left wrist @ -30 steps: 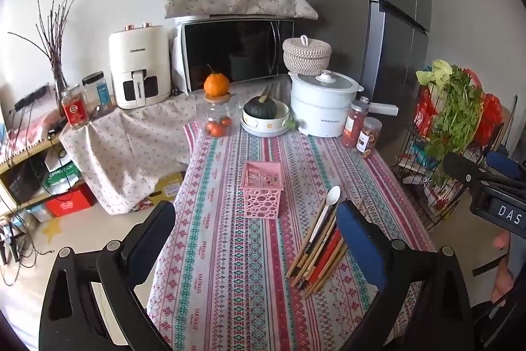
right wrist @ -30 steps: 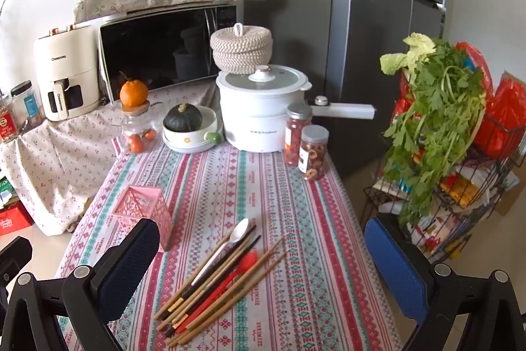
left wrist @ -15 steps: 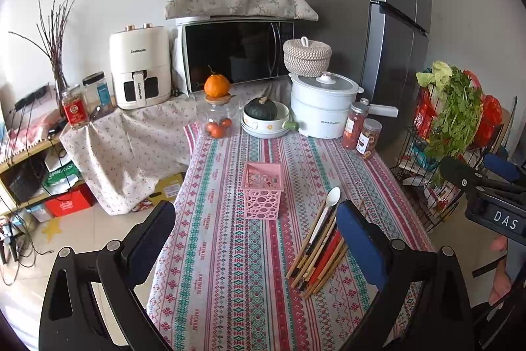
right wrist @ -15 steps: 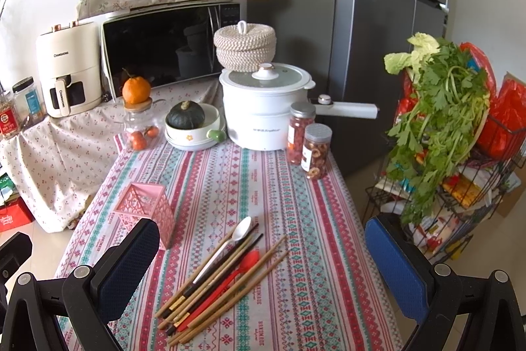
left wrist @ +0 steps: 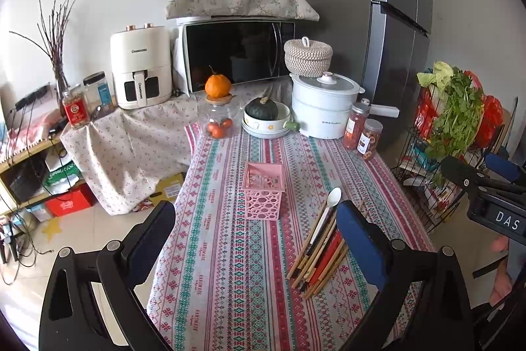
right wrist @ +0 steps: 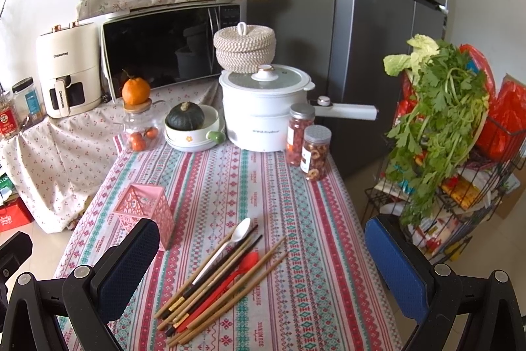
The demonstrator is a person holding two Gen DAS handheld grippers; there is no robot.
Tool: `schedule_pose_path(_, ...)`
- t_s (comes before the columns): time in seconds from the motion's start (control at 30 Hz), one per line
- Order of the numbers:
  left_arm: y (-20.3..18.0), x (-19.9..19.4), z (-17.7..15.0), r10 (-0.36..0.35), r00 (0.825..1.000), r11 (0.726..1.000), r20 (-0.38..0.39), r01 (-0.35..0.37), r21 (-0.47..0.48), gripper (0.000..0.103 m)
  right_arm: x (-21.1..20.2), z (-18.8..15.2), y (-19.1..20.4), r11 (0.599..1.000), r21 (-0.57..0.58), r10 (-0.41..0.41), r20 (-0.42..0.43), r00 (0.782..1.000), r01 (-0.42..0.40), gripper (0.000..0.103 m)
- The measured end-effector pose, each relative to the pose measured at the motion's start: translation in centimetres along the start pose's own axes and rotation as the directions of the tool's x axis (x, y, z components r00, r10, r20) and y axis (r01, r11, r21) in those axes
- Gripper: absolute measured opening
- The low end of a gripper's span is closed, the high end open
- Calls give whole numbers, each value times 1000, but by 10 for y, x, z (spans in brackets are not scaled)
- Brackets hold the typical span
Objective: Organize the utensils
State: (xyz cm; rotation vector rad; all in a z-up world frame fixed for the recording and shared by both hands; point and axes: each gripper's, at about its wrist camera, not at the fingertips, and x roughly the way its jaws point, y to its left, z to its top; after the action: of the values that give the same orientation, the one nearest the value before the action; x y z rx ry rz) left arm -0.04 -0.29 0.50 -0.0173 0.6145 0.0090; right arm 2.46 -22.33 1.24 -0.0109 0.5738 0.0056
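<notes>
A bundle of utensils (right wrist: 219, 282) lies on the patterned tablecloth: a white spoon (right wrist: 241, 231), a red spoon (right wrist: 243, 265), and several wooden and dark chopsticks. It also shows in the left wrist view (left wrist: 320, 252). A pink perforated holder (left wrist: 264, 194) stands upright to their left and shows in the right wrist view (right wrist: 144, 213). My left gripper (left wrist: 256, 239) is open and empty, above the near table, in front of the holder. My right gripper (right wrist: 263, 265) is open and empty, above the utensils.
At the table's far end stand a jar with an orange (left wrist: 218, 107), a bowl with a squash (left wrist: 266, 117), a white pot (left wrist: 323, 107) and two snack jars (left wrist: 363, 134). A wire rack of greens (right wrist: 440, 134) stands right of the table.
Both grippers have drifted slightly; the view in each has shifted a little. Nothing on the table has moved.
</notes>
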Motion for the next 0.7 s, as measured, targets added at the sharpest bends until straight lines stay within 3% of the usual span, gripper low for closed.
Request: schedule_pose_path(0.7,2,0,1,-1,1000,1000,1,1,1,100,-1,-1,0,1000,2,-2,6,1000,2,103)
